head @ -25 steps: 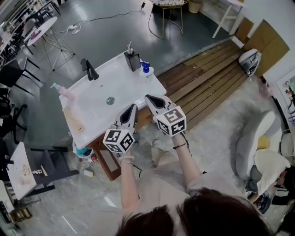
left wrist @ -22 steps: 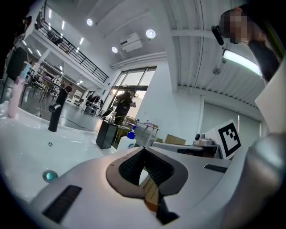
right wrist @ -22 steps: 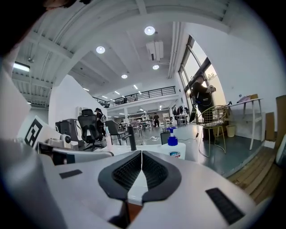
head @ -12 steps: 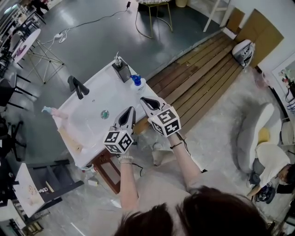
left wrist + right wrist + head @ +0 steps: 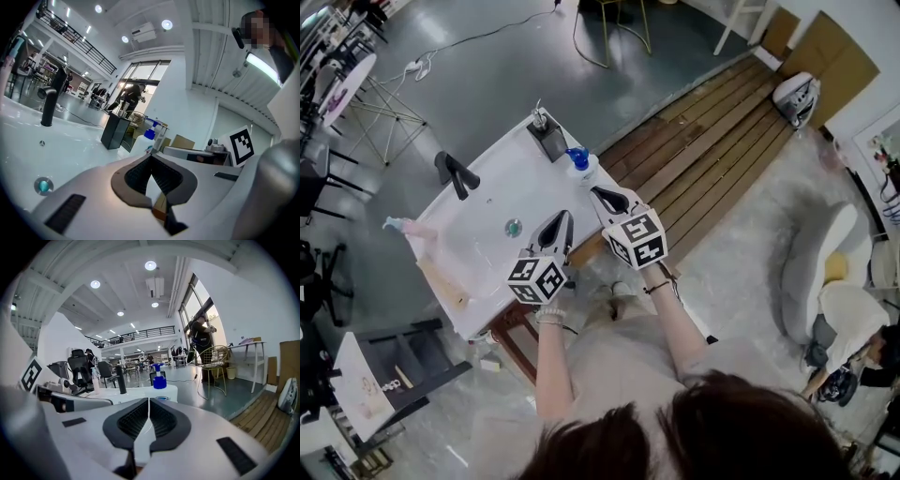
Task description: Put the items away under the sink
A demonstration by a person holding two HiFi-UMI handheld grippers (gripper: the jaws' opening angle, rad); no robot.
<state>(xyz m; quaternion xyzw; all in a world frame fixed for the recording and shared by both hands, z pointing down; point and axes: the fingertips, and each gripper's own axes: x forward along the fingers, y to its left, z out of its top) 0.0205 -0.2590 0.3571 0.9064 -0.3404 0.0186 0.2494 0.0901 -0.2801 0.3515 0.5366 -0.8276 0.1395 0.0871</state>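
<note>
Pink bottle sits at the white desk's left edge, well apart from both tools; left tool, jaws together and empty, hovers over the near rim; blue-pumped white bottle stands upright at the right corner (likeliest first pick), just ahead of the right tool, likewise closed on nothing

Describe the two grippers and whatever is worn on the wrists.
Both the left gripper and right gripper have pale grey shells tapering to black-rimmed jaws with ribbed dark pads. Each carries a cube with black-and-white square markers. A pale beaded bracelet is on the left wrist, a thin dark band on the right.
</note>
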